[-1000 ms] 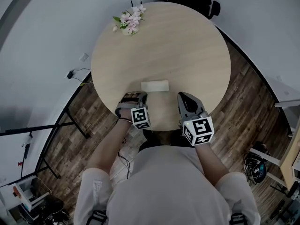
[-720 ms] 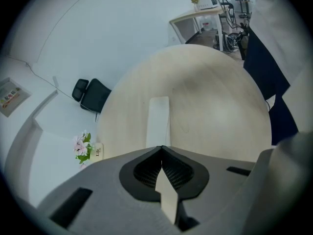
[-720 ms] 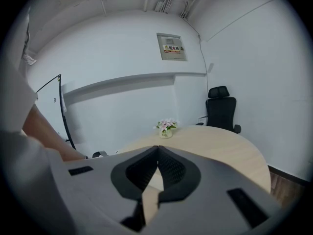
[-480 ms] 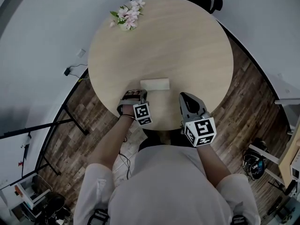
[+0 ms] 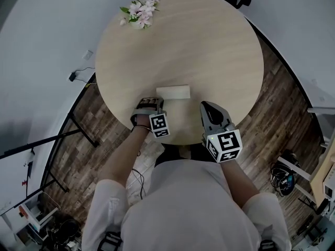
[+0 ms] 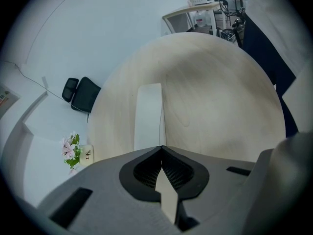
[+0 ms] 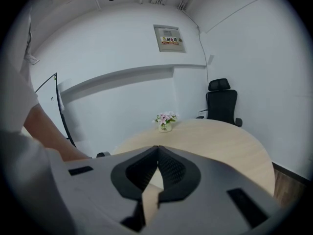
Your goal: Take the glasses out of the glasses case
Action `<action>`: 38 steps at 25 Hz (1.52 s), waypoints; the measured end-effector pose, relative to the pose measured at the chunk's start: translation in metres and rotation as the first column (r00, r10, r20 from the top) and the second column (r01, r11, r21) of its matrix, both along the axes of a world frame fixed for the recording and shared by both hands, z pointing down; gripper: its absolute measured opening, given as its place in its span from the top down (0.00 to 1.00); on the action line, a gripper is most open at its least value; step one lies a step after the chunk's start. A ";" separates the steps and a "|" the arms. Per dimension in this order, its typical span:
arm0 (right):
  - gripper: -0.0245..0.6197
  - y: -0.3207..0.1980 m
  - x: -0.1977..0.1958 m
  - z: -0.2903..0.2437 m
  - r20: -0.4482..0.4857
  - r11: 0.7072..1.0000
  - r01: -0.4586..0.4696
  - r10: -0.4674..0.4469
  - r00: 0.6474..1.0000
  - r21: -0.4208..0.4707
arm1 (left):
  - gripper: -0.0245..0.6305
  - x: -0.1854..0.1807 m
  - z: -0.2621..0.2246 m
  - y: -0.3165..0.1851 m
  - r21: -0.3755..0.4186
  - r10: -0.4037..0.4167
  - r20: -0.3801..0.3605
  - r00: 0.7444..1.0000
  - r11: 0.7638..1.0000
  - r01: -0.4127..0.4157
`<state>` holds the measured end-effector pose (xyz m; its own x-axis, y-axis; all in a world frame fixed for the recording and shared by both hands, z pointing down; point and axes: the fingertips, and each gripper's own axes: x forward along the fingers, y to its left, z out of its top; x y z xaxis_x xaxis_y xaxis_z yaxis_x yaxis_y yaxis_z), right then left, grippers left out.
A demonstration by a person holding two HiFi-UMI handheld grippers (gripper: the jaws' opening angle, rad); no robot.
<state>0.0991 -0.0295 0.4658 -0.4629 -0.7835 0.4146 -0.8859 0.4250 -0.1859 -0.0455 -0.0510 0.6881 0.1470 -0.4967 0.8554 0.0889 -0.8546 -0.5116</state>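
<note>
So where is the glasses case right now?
In the head view, the white glasses case lies on the round table near the person's edge, just beyond the left gripper.

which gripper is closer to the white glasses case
The left gripper: its tip sits just beside the glasses case, which lies straight ahead in its view. The right gripper stands farther off.

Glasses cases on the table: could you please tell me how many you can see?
1. The white glasses case lies by the table's near edge, just ahead of the left gripper; none appears hidden.
</note>
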 end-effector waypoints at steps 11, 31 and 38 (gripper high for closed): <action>0.94 -0.012 -0.013 0.015 -0.018 0.999 0.040 -0.041 0.999 -0.036 | 0.95 -0.001 0.009 -0.003 0.025 0.018 0.006 1.000 1.000 -0.018; 0.94 -0.018 -0.062 0.123 -0.747 0.767 0.603 -0.529 0.404 -0.217 | 0.95 -0.003 0.010 -0.003 0.007 0.020 -0.001 1.000 1.000 -0.020; 0.65 -0.009 -0.060 0.170 -0.725 0.674 0.627 -0.646 0.241 -0.392 | 0.95 -0.001 0.009 -0.002 -0.002 0.030 0.023 0.999 1.000 -0.029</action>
<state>0.0394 -0.0389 0.6356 -0.2952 -0.3780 0.8775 -0.0850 0.9251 0.3700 -0.0463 -0.0535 0.6972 0.1415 -0.4912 0.8595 0.1260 -0.8522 -0.5078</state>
